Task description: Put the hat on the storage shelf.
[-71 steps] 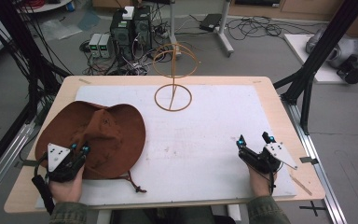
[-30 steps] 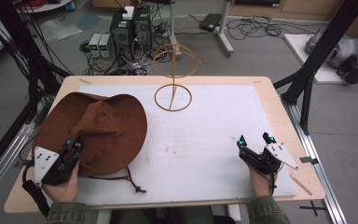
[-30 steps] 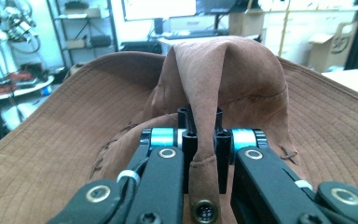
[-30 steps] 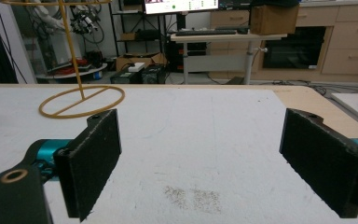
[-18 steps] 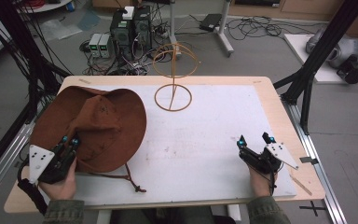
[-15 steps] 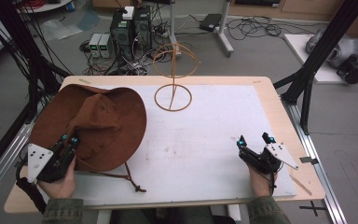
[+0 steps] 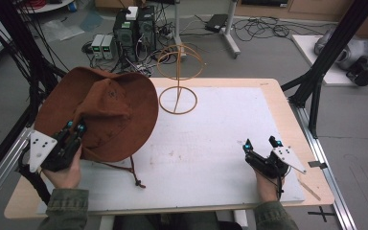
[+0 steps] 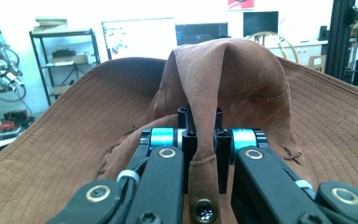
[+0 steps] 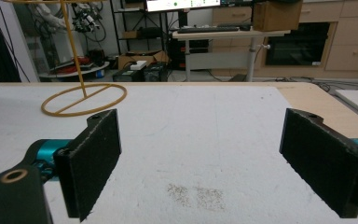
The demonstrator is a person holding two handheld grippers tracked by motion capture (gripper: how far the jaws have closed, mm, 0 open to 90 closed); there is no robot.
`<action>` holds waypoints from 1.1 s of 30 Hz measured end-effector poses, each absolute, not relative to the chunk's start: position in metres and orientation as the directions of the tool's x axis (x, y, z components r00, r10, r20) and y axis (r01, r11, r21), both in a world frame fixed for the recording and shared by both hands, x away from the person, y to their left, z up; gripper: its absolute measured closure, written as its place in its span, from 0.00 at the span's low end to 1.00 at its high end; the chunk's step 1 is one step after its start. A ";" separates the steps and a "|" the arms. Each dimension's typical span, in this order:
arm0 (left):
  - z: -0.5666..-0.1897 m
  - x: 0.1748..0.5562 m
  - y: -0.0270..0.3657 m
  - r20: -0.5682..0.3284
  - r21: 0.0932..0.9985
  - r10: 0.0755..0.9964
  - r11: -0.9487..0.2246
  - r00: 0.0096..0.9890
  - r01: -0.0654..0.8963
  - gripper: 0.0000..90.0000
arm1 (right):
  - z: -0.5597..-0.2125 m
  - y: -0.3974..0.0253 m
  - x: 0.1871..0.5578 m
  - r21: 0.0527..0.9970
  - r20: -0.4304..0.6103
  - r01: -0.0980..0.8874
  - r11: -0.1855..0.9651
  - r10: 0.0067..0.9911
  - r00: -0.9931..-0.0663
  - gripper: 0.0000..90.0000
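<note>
Gripping: left gripper point(image 7: 73, 129) has its jaws pressed together on a fold of the brown suede wide-brimmed hat point(image 7: 106, 112), seen up close in the left gripper view where the pinched fabric point(image 8: 204, 140) runs up between the two black jaws
Hat position: tilted up off the white table mat point(image 7: 211, 139), at about 9 o'clock on the table, brim raised toward 11 o'clock, lower edge near the mat
Hat cord: thin brown chin cord point(image 7: 133, 172) hangs from the brim and lies on the mat toward 7 o'clock, knotted end resting on the surface
Right gripper: right gripper point(image 7: 261, 143) sits at about 4 o'clock, jaws spread wide with nothing between them; its pads point(image 9: 93, 158) hover just over the mat
Stand: yellow wire hat stand point(image 7: 178, 76) with a ring base and a ring top, at 12 o'clock, just beside the hat's brim, well apart from the right gripper
Hands: left hand point(image 7: 64, 172) and right hand point(image 7: 267, 184) each hold a gripper from the near edge
</note>
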State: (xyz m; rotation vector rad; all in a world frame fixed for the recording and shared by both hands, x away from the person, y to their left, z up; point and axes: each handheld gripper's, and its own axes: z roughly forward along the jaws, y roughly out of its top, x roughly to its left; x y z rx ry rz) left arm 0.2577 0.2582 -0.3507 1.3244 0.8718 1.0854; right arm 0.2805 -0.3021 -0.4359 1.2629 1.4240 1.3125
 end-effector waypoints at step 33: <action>-0.300 0.336 0.188 0.106 0.976 0.921 -0.024 0.376 -0.218 0.96 | -0.438 -0.303 0.284 0.986 0.078 0.158 -0.049 0.979 -0.186 0.13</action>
